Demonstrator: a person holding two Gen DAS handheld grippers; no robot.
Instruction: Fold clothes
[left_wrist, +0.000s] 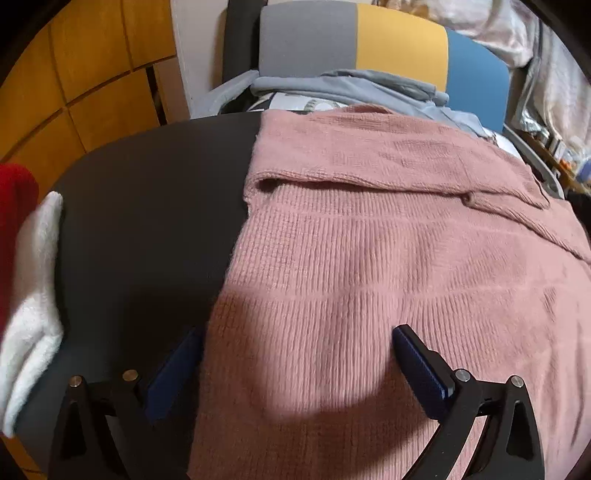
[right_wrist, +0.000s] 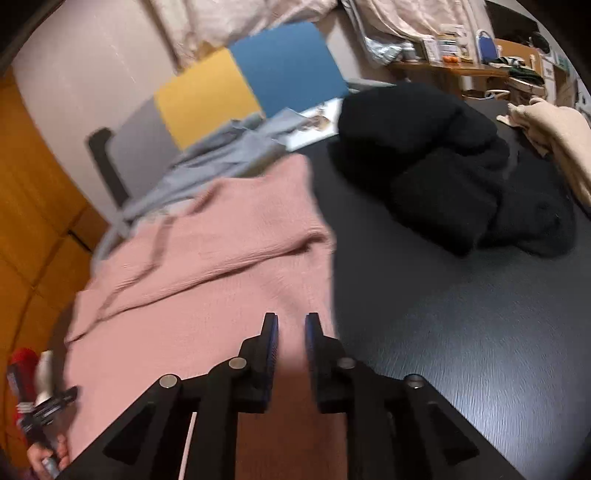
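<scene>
Dark table; behind it a chair — grey, yellow, blue.

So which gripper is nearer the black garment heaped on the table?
Right. The right gripper hangs over the pink sweater's edge, with the black garment across bare table ahead. The left gripper is over the sweater's opposite side.

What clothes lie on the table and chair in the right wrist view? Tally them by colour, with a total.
Pink sweater: 1
Black garment: 1
Beige garment: 1
Grey-blue garment: 1
Total: 4
</scene>
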